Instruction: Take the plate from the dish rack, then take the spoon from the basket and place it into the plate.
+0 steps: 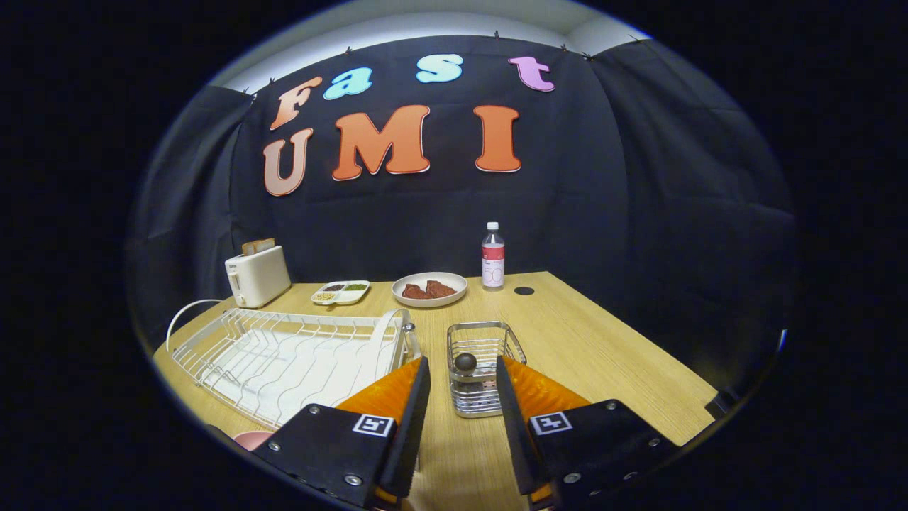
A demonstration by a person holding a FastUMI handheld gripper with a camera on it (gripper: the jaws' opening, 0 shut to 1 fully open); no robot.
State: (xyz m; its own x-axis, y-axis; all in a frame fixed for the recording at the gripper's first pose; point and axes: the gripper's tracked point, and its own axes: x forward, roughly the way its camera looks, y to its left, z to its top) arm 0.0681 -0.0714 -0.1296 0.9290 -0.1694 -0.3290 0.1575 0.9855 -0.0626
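My gripper (462,369) is open above the wooden table (610,362), with nothing held between its fingers. Just ahead of the fingertips, in line with the gap, stands a small wire basket (491,336). A spoon stands upright in it, and its dark round handle end (465,362) pokes up. To the left lies a white wire dish rack (284,351), reaching up to my left finger (415,397). A pink plate edge (252,439) peeks out low down beside the left finger, in front of the rack.
Along the back of the table stand a white toaster (257,275), a divided snack dish (341,292), a white plate with red food (429,289) and a water bottle (493,257). A round cable hole (523,290) sits near the bottle. The table's right edge runs close by.
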